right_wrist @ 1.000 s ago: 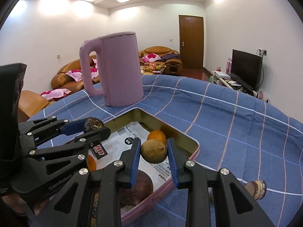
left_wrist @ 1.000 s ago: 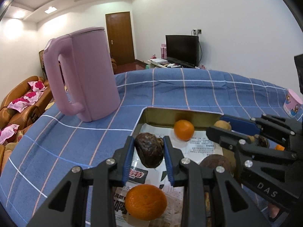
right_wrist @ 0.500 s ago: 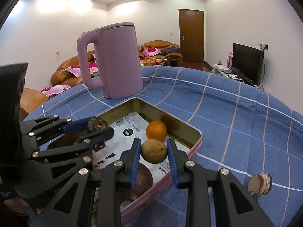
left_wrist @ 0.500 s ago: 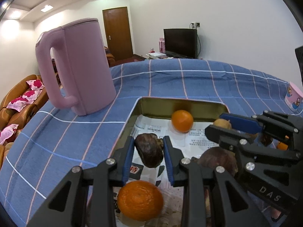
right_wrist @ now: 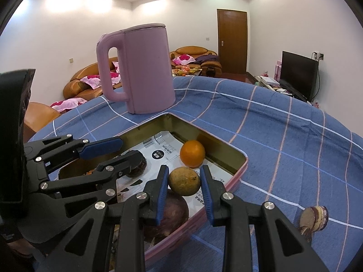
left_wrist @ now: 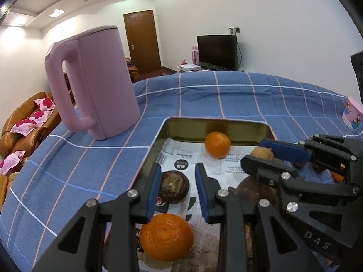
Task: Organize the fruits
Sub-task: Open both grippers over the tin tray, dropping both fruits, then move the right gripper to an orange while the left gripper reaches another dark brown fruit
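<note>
- Left gripper (left_wrist: 177, 187): black frame, blue pads, jaws opening around a dark wrinkled round fruit (left_wrist: 173, 189); a gap shows beside the right pad, so the fruit appears to be set down on the printed paper lining.
- Right gripper (right_wrist: 184, 182): pinching a tan-brown round fruit (right_wrist: 184, 181), held over the tray (apparently next for placing).
- Shallow rectangular gold-walled tin tray with pink rim (right_wrist: 240, 172): holds an orange tangerine (right_wrist: 192, 153) near its far wall.
- Pink lidded plastic kettle (right_wrist: 145, 68): stands behind the tray on the blue checked cloth (right_wrist: 283, 136).
</note>
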Tool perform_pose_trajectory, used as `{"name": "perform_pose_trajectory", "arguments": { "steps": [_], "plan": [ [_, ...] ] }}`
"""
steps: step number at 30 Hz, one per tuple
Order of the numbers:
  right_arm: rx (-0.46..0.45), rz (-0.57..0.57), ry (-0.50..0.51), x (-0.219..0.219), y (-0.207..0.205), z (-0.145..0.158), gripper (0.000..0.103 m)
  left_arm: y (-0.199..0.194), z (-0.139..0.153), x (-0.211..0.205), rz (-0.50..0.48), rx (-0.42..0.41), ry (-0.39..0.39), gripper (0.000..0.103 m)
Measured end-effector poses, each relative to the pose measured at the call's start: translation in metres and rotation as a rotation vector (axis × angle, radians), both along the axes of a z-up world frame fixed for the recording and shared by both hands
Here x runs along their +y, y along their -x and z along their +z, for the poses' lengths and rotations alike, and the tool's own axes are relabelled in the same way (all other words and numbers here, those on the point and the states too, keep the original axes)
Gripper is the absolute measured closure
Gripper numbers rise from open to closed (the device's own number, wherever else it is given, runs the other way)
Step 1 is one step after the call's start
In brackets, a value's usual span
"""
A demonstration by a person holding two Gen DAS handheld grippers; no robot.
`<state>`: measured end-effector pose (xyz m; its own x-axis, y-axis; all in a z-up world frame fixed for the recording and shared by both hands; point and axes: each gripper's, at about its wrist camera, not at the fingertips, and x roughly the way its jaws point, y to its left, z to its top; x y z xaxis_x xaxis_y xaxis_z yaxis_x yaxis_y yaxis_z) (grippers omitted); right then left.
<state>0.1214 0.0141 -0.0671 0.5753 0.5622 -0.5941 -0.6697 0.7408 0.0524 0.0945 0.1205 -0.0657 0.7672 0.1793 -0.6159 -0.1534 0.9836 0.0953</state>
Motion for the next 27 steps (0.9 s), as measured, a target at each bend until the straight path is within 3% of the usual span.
{"name": "perform_pose_trajectory", "arguments": {
  "steps": [2, 7, 11, 15, 21, 27],
  "plan": [
    [0.005, -0.004, -0.002, -0.001, -0.001, 0.000, 0.072, 0.000, -0.001, 0.002, 0.005, 0.005, 0.014, 0.065],
    [-0.006, -0.019, -0.027, -0.008, 0.001, 0.002, 0.067, 0.007, 0.002, 0.005, 0.034, -0.012, 0.016, 0.044],
    [-0.010, -0.030, -0.041, -0.016, 0.002, 0.005, 0.061, 0.010, 0.005, 0.005, 0.025, -0.018, 0.030, 0.039],
    [-0.024, -0.045, -0.034, -0.026, 0.008, 0.010, 0.056, 0.014, 0.011, 0.000, 0.017, -0.037, 0.030, 0.027],
    [-0.038, -0.089, 0.011, -0.056, 0.021, 0.015, 0.053, 0.022, 0.025, -0.014, -0.015, -0.063, 0.023, 0.026],
    [-0.062, -0.170, 0.062, -0.113, 0.034, 0.021, 0.053, 0.027, 0.037, -0.032, -0.049, -0.080, 0.028, 0.026]
  ]
}}
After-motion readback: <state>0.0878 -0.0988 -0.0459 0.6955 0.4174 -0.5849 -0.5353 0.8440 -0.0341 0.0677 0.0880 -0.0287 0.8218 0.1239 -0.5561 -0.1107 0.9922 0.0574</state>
